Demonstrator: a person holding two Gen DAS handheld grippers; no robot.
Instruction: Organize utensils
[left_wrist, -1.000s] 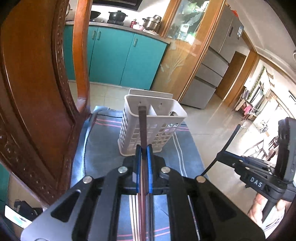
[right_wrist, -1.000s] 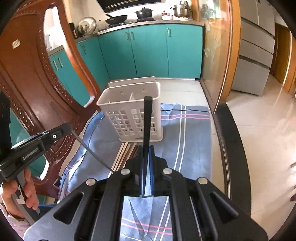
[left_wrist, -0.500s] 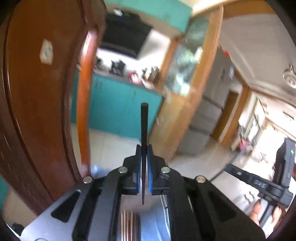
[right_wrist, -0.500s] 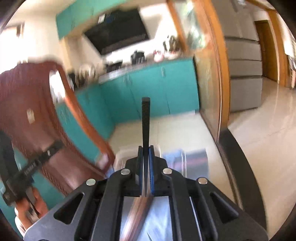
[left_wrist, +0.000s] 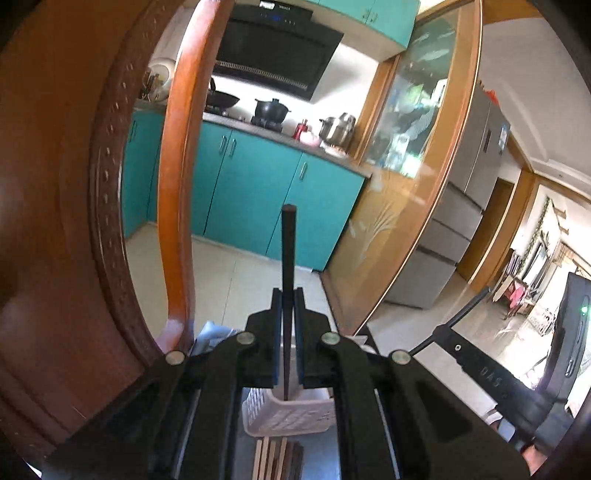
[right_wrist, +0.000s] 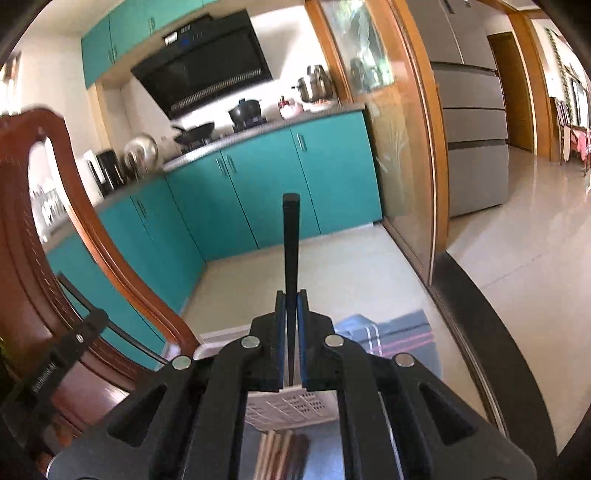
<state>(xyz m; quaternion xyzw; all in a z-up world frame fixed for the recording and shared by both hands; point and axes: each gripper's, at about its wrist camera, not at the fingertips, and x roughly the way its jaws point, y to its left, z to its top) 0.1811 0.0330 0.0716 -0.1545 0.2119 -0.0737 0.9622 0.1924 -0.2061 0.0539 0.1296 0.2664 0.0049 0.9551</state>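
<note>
Each gripper has come up off the surface with a single chopstick clamped in it; the left gripper (left_wrist: 287, 295) has its jaws narrowed onto a dark brown chopstick (left_wrist: 287, 258) that stands up between them, its blunt end against the teal cabinets (left_wrist: 258, 192) behind; the right gripper (right_wrist: 291, 297) pinches a black chopstick (right_wrist: 291, 251) the same way, thick end up and thin tip hanging below the pads.

A second ago both cameras looked down on the white slotted utensil basket (left_wrist: 291, 417) and the striped blue cloth (right_wrist: 391, 332) from close above, with the chopsticks low among the rest; now both views have tipped upward to take in the range hood and stove, and the basket has slid to the bottom of each picture, half hidden behind the gripper bodies. In the left view the lower tip of the brown chopstick seems to hang just above the basket's rim; whether it is over a compartment I cannot tell.

The remaining chopsticks (left_wrist: 277, 458) lie bundled on the cloth just in front of the basket, on the near side, pale and dark ones together; so the picking-up looks done for this pair and the drop into the basket not yet done; judging by the pile, most of the sorting is still ahead. A carved wooden chair back (right_wrist: 44, 258) stands close on the left.
</note>
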